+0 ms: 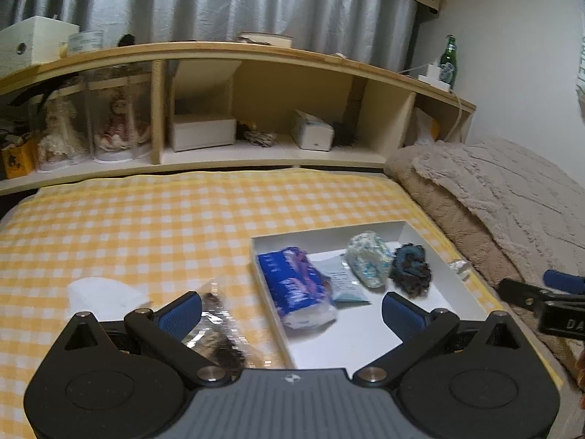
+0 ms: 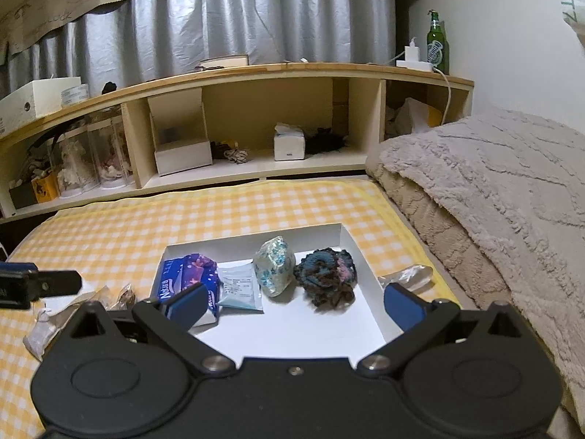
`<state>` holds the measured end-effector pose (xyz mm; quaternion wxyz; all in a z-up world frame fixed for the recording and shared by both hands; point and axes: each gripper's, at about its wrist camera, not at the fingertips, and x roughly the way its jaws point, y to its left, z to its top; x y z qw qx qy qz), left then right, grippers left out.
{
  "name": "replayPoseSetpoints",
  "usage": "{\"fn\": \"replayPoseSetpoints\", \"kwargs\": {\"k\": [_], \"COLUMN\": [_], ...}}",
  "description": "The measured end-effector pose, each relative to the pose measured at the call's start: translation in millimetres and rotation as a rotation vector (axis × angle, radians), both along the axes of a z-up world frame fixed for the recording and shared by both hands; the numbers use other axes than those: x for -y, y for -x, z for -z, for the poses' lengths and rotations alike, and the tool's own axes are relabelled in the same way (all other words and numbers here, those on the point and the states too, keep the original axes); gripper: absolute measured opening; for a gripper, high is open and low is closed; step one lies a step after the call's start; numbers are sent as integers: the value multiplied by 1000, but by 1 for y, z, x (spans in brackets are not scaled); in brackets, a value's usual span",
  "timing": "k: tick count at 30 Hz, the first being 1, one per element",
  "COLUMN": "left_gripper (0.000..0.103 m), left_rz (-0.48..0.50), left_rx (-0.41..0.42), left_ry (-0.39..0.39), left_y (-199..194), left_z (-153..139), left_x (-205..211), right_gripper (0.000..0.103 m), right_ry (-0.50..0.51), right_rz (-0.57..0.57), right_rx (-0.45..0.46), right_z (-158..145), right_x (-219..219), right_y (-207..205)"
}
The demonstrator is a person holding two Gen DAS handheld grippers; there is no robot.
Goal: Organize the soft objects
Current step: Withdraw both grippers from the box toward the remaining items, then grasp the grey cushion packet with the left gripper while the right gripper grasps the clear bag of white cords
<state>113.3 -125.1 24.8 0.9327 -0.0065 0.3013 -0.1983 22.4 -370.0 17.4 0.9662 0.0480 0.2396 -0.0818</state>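
Note:
A white tray (image 2: 343, 236) lies on the yellow checked bed cover (image 2: 146, 226). In it lie a blue tissue pack (image 2: 182, 278), a pale blue sachet (image 2: 239, 289), a white-and-blue soft bundle (image 2: 274, 265) and a dark crocheted scrunchie (image 2: 325, 280). The same tray (image 1: 329, 232) and tissue pack (image 1: 296, 285) show in the left wrist view. My left gripper (image 1: 292, 311) is open and empty over the tray's left edge, above a clear bag with something dark (image 1: 219, 333). My right gripper (image 2: 292, 303) is open and empty above the tray's near part.
A white cloth (image 1: 104, 294) lies left of the bag. A clear wrapper (image 2: 407, 274) lies right of the tray. A beige fluffy blanket (image 2: 493, 190) is piled on the right. A wooden headboard shelf (image 2: 256, 73) with boxes, dolls and a green bottle (image 2: 437, 42) stands behind.

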Motion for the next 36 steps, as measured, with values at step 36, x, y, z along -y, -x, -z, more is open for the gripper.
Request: {"fn": "replayPoseSetpoints", "kwargs": {"k": [36], "left_gripper": [95], "left_rz": [-72], "left_rx": [-271], "left_ry": [-142], "left_y": [-79], "left_z": [74], "left_x": [-183], "right_gripper": [101], "right_ry": [2], "right_rz": [-294], "right_rx": [24], "right_z": [36], "right_x": [-139], "right_y": [-76]}}
